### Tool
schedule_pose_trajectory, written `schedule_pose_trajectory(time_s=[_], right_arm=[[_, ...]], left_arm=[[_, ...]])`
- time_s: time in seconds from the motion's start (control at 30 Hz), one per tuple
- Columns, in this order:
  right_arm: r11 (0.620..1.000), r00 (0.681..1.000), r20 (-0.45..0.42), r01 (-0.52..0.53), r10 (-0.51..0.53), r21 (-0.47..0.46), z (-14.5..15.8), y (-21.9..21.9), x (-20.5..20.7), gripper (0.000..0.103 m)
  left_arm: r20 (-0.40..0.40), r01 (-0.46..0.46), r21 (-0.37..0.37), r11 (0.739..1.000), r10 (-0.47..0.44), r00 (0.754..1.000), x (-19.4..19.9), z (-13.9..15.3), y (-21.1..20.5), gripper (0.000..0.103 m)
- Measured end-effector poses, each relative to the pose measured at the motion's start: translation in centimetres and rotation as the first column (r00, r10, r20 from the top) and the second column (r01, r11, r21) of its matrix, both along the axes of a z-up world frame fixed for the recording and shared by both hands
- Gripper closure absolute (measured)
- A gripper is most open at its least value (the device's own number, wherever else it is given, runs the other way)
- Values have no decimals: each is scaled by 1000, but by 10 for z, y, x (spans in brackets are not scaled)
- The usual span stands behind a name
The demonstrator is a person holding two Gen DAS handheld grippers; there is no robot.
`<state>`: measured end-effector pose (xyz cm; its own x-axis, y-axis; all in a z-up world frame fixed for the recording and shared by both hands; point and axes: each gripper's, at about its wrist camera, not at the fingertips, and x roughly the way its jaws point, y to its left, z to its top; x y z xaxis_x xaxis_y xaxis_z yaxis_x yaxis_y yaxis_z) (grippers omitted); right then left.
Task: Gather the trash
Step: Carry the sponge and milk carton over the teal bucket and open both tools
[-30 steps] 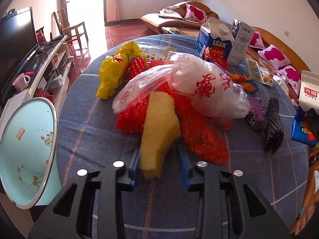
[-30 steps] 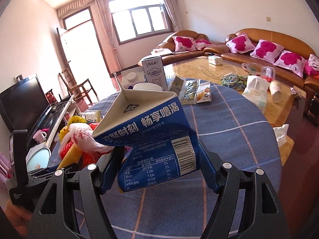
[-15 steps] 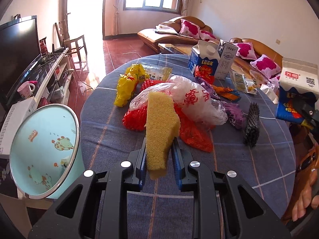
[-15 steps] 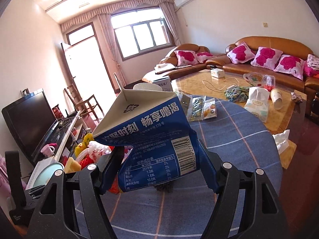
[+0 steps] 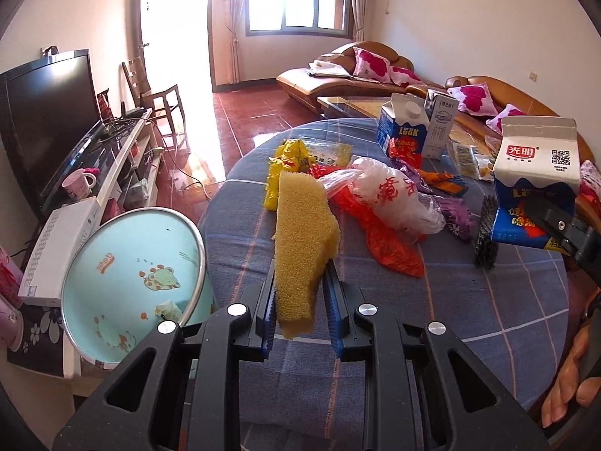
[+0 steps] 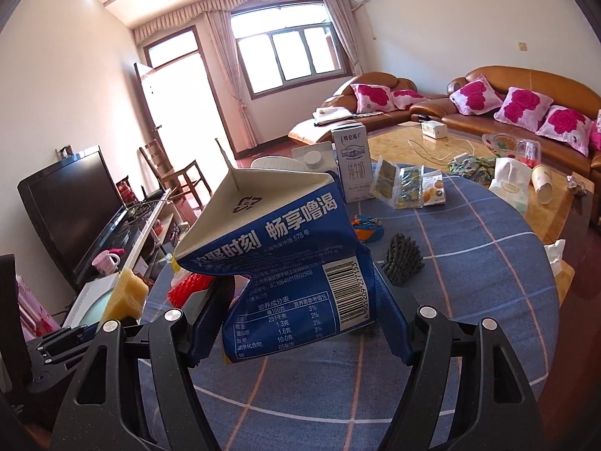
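Right now the left gripper (image 5: 300, 300) is clamped narrow on a yellow sponge (image 5: 302, 240) held above the table (image 5: 488, 319) beside the pale blue bin (image 5: 127, 278), while the right gripper (image 6: 296, 323) grips a blue milk carton (image 6: 285, 263), also lifted clear of the tablecloth.
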<state>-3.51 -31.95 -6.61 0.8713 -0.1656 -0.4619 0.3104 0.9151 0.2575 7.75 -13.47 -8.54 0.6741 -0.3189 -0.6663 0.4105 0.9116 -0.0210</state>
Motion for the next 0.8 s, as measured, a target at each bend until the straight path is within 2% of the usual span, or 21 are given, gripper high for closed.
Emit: schedule_pose_trajectory(time_s=[0.8], right_arm=[[987,988,-34,-155,154,-43,0,78,35,31]], left_arm=[[28,-191,1,982,191,981,10,12,97,80]])
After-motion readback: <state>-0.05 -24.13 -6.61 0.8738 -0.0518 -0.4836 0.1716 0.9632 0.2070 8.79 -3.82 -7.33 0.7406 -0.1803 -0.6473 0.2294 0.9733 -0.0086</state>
